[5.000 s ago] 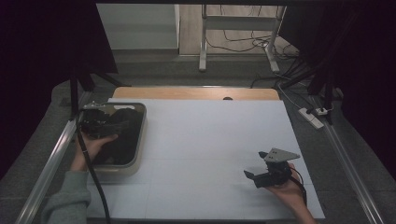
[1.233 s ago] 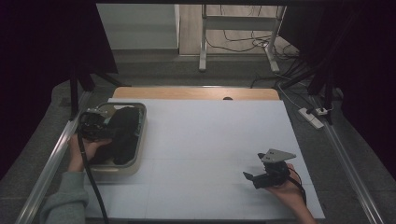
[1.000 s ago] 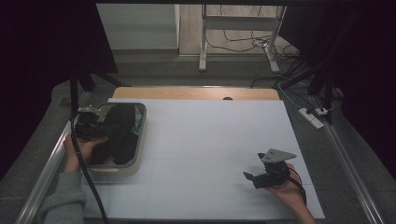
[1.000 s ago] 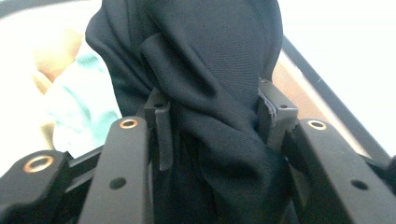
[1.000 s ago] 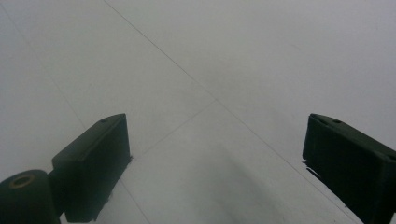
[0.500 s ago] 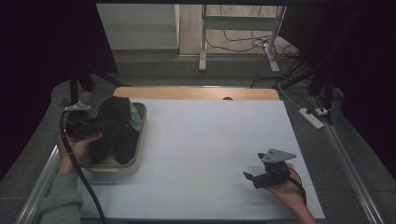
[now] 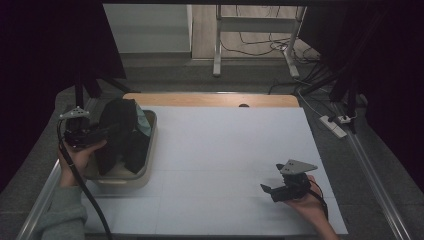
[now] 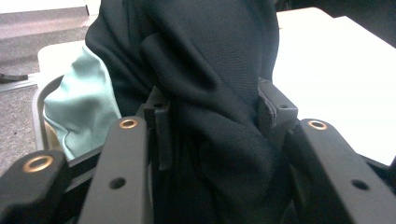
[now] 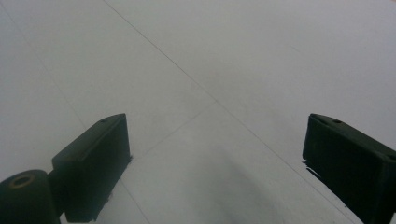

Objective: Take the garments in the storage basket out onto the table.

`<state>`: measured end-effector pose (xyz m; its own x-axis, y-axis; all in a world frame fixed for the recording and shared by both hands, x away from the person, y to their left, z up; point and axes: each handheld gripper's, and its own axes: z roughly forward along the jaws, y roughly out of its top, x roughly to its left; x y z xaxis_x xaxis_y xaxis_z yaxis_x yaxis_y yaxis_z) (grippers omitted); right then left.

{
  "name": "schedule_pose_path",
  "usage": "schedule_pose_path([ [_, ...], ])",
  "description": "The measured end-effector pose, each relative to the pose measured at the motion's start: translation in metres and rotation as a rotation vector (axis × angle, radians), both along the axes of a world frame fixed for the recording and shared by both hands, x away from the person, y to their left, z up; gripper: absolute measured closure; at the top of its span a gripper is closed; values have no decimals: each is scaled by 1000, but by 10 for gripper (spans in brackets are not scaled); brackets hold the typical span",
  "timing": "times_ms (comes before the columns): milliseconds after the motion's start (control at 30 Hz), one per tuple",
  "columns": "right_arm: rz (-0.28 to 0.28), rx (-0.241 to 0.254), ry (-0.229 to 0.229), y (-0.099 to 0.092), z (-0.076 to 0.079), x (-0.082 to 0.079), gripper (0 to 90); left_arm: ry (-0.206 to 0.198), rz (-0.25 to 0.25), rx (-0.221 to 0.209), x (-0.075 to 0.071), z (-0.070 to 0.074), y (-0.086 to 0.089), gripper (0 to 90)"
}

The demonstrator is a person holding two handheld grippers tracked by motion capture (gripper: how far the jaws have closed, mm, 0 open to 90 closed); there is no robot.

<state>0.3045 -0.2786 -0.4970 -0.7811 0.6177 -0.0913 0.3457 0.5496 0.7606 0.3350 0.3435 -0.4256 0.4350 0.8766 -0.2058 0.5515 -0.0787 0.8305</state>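
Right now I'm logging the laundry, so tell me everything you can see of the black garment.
The black garment is dark woven cloth, bunched in thick folds. The left gripper is shut on a fold, holding it partly raised over the beige bin, its lower part hanging into the bin. A pale green cloth lies against it.

The left tongs [image 7: 95, 136] have lifted the black garment [image 7: 120, 131] up out of the tub [image 7: 148, 150].

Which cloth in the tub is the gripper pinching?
The black cloth: the left gripper is shut on it. The mint-green cloth sits untouched beside it in the tub.
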Motion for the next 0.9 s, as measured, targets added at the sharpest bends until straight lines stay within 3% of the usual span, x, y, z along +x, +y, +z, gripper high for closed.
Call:
schedule_pose_path([
  [900, 0, 6, -5, 0, 1, 0, 70, -130, 11, -62, -20, 25, 3, 554],
])
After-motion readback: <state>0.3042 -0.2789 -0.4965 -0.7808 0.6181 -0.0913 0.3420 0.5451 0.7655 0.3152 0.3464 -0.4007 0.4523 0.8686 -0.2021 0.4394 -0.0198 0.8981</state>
